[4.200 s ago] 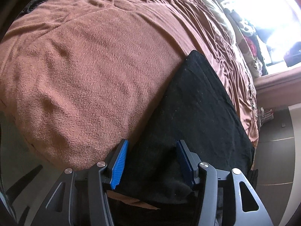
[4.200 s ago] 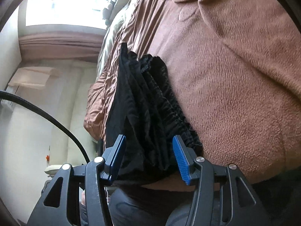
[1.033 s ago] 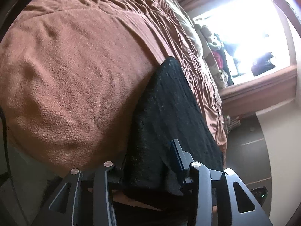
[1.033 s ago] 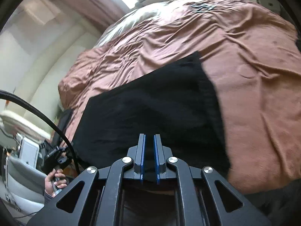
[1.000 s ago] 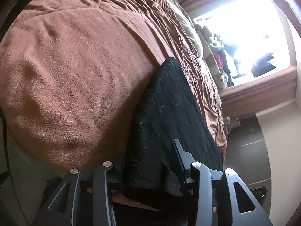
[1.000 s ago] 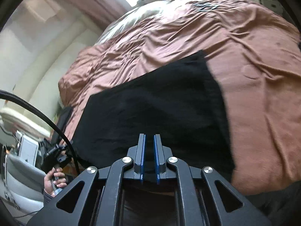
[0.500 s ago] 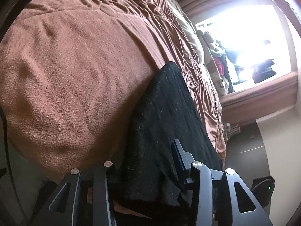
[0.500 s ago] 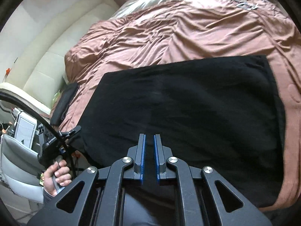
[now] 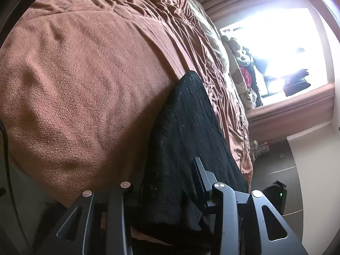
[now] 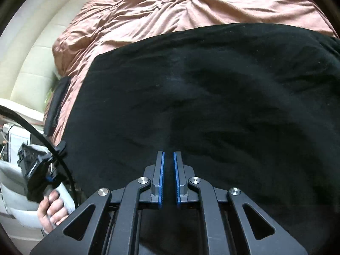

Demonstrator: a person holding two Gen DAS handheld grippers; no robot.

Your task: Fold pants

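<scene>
One pair of black pants (image 10: pixel 212 97) is lying as a broad, mostly flat panel on the brown bedspread (image 10: pixel 191 2), at the near edge of the bed; judging by its blocky outline, at least one fold is already in place.

In the left wrist view the same pants (image 9: pixel 187 131) are running away from the camera as a thick dark band, with the fleecy brown blanket (image 9: pixel 80 80) to their left and the wrinkled bedspread to their right. The left gripper (image 9: pixel 167 193) is straddling the near end of the garment and its jaws are closing, with the bunched fabric between them. The visible right-hand pad (image 9: pixel 198 176) is pressing into the cloth; the other pad is hidden behind it.

The right gripper (image 10: pixel 168 176) is hovering over the middle of the panel with its jaws clenched to a narrow slit and nothing between them.

At the left edge of the right wrist view, a hand (image 10: pixel 52 208) is gripping the other tool's handle.

Judged step: securing the near end for the next fold. The next move calls for a firm pinch through all layers, then a level carry toward the far edge, with the right gripper steadying the crease.
</scene>
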